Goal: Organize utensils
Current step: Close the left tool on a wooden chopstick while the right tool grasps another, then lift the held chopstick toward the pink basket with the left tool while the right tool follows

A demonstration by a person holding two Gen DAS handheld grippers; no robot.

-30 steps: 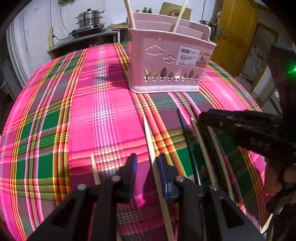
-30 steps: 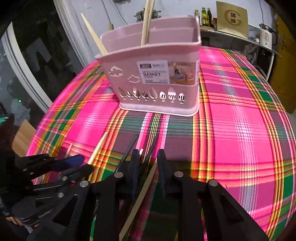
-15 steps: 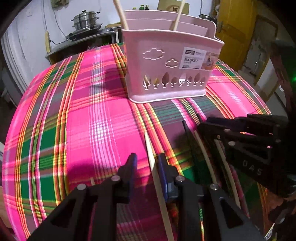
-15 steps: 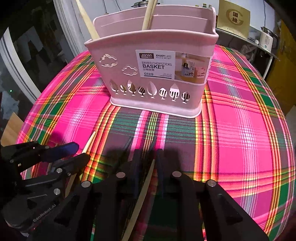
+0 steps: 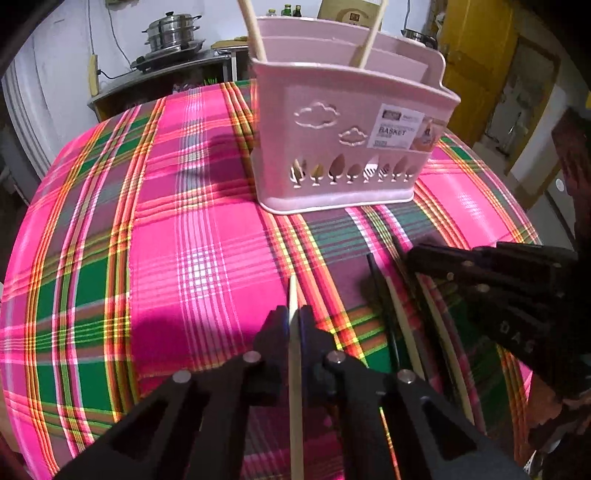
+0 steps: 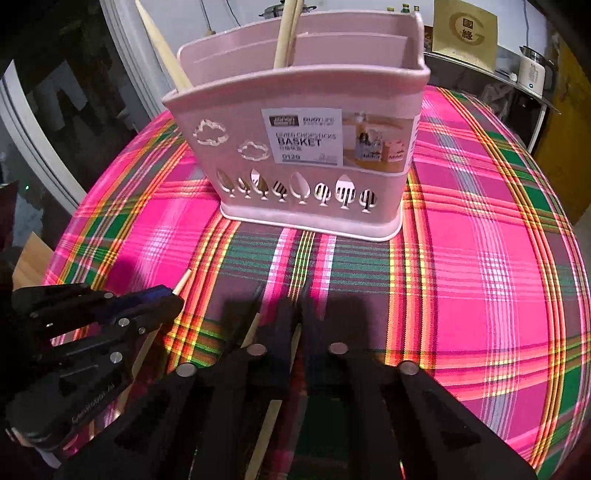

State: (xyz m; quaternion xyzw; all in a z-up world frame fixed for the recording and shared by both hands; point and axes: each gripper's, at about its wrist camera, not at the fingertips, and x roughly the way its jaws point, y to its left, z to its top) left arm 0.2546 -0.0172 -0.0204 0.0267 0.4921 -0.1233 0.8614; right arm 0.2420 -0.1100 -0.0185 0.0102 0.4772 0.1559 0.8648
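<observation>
A pink divided chopstick basket (image 5: pixel 343 144) (image 6: pixel 306 147) stands on the plaid tablecloth with a few pale chopsticks upright in it. My left gripper (image 5: pixel 294 317) is shut on a pale wooden chopstick (image 5: pixel 294 369), its tip pointing toward the basket. My right gripper (image 6: pixel 298 310) is shut on a pale chopstick (image 6: pixel 269 424) in shadow. Several chopsticks, pale (image 5: pixel 402 325) and black (image 5: pixel 380 291), lie on the cloth between the two grippers. The right gripper shows in the left wrist view (image 5: pixel 413 254); the left gripper shows in the right wrist view (image 6: pixel 173 295).
The round table's pink, green and orange plaid cloth (image 5: pixel 177 236) falls away at the edges. A counter with steel pots (image 5: pixel 170 33) stands behind, a yellow door (image 5: pixel 476 55) at the right, and a shelf with a kettle (image 6: pixel 532 70).
Both grippers have closed on a chopstick each and moved nearer to the basket, which looks larger in both views.
</observation>
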